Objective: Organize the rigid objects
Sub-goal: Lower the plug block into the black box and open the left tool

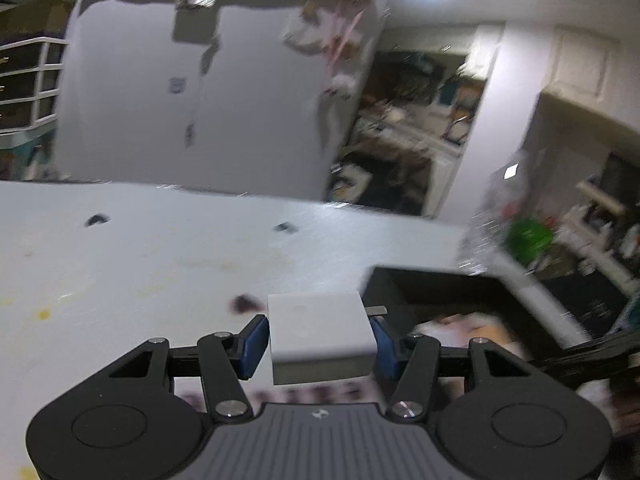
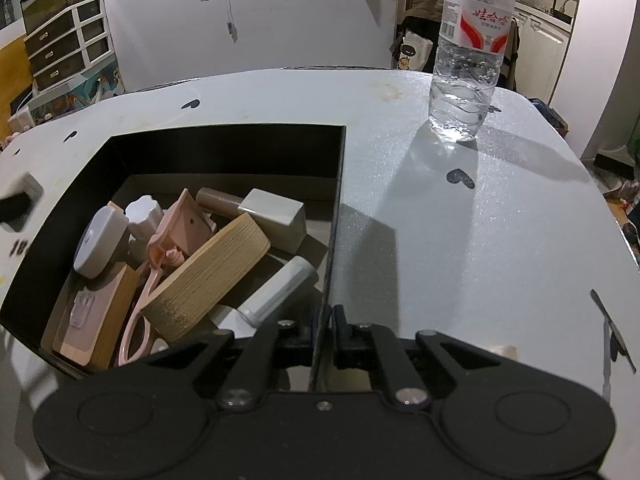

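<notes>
My left gripper (image 1: 320, 340) is shut on a white rectangular block (image 1: 320, 332) and holds it above the white table (image 1: 160, 256), just left of the black box (image 1: 440, 288). My right gripper (image 2: 322, 328) is shut on the right wall of the black box (image 2: 336, 208), near its front corner. The box holds several objects: a round wooden disc (image 2: 208, 276), a pink plastic piece (image 2: 180, 232), a white block (image 2: 276, 216), a white tube (image 2: 280, 288) and a white round case (image 2: 100, 244). The held block also shows blurred at the left edge of the right wrist view (image 2: 24, 188).
A clear water bottle (image 2: 468, 52) stands on the table's far right. Dark heart-shaped marks (image 2: 460, 178) dot the tabletop. A drawer unit (image 2: 68, 44) stands behind the table at left. The table's right edge (image 2: 624, 236) drops off to cluttered floor.
</notes>
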Action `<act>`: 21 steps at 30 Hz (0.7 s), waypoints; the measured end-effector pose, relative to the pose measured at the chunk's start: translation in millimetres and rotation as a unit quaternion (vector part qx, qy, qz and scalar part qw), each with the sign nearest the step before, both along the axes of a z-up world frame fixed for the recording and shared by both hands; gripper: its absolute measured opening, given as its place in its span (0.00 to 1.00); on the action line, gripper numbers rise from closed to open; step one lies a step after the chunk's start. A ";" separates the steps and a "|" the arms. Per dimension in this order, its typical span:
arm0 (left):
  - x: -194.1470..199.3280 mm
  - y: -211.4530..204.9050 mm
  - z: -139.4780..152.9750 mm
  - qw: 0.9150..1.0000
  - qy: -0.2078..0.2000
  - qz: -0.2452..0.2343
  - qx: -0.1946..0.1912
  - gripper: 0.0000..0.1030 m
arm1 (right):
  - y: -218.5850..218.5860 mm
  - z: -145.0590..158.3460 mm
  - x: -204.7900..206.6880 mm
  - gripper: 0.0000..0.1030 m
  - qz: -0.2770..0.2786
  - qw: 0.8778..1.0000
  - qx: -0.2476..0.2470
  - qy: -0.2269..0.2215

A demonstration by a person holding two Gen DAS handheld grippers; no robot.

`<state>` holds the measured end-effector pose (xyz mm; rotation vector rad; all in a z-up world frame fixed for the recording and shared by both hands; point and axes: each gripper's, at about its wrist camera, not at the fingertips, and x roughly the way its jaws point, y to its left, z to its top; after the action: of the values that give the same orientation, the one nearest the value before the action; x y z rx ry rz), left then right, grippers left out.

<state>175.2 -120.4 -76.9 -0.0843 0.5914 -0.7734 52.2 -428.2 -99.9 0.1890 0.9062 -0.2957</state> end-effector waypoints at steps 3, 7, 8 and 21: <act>-11.7 -12.2 12.1 0.998 0.022 -0.037 -0.037 0.54 | -0.1 0.0 -0.2 0.07 0.000 1.000 0.000 0.000; -22.7 -40.2 18.8 0.992 0.079 -0.075 -0.062 0.54 | -0.2 0.2 -0.8 0.07 0.000 1.000 0.002 -0.001; -24.3 -48.9 19.1 0.990 0.095 -0.082 -0.063 0.54 | -0.3 0.3 -0.9 0.07 0.000 1.000 0.002 -0.002; -37.1 -126.9 -0.4 0.963 0.238 -0.116 -0.057 0.54 | -3.9 -0.7 -4.8 0.08 0.003 1.000 0.011 -0.011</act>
<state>138.1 -247.3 -77.2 -0.3183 1.0262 -1.0251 47.4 -432.1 -100.6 0.2102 0.8883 -0.2770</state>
